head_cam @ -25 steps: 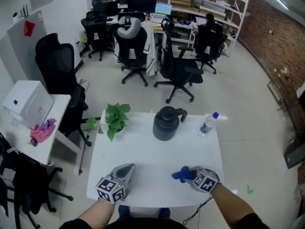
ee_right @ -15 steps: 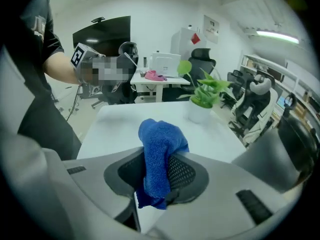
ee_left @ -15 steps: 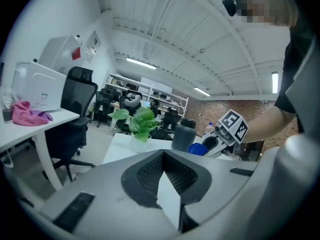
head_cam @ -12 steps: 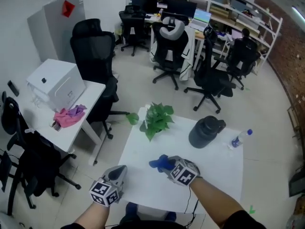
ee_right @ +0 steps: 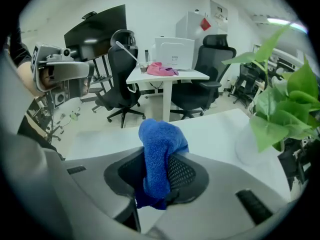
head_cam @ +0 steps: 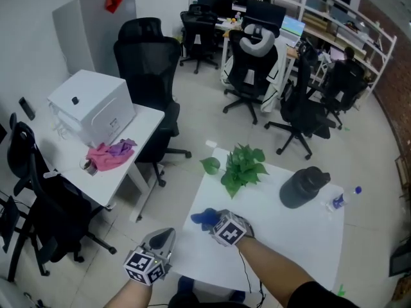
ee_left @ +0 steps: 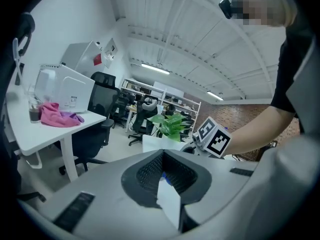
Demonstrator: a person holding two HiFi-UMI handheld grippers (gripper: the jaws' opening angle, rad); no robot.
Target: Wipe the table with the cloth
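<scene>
On the white table [head_cam: 282, 242], near its front left corner, lies the bunched blue cloth [head_cam: 203, 217]. My right gripper [head_cam: 215, 221] is shut on it. In the right gripper view the cloth [ee_right: 159, 146] stands up between the jaws of that gripper [ee_right: 155, 184], over the tabletop [ee_right: 215, 131]. My left gripper [head_cam: 160, 241] hangs off the table's left front edge over the floor, its tips together and holding nothing. The left gripper view looks past the left gripper [ee_left: 165, 184] to the right gripper's marker cube [ee_left: 214, 138].
A potted plant [head_cam: 241, 169], a black jug [head_cam: 304, 188] and a water bottle [head_cam: 340, 199] stand along the table's far side. At the left is a side desk with a white box [head_cam: 93, 108] and a pink cloth [head_cam: 110, 154]. Black office chairs [head_cam: 151, 76] stand around it.
My right gripper has dragged the cloth from the table's front right to its front left corner. The left gripper now sits off the table's left edge. The head view has turned left.
</scene>
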